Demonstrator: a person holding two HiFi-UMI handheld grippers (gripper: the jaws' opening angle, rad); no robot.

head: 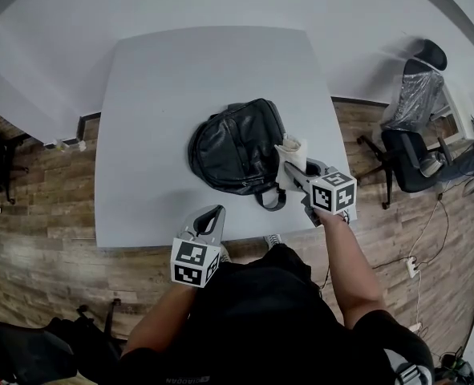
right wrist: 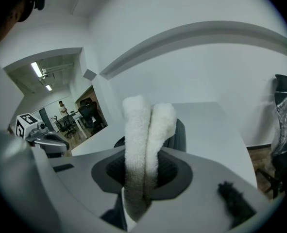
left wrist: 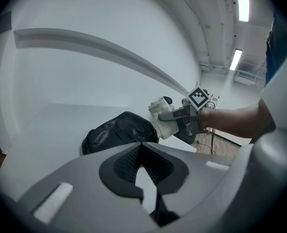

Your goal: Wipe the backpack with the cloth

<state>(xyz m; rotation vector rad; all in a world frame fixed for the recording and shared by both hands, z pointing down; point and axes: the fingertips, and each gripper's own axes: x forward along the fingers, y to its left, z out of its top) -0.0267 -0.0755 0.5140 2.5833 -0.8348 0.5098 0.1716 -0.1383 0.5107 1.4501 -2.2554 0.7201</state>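
A black backpack (head: 237,147) lies mid-frame on the grey counter (head: 164,87). An office chair (head: 417,127) stands on the wood floor (head: 44,199) at the far right of the frame. The right gripper (head: 293,167), on an outstretched forearm, has its jaws clamped on a folded white cloth (head: 292,151) just beside the backpack's right edge. The left gripper (head: 214,215) hovers at lower centre over the counter's edge, its jaws closed on nothing.

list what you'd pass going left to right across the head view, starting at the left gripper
left gripper → backpack → cloth → chair
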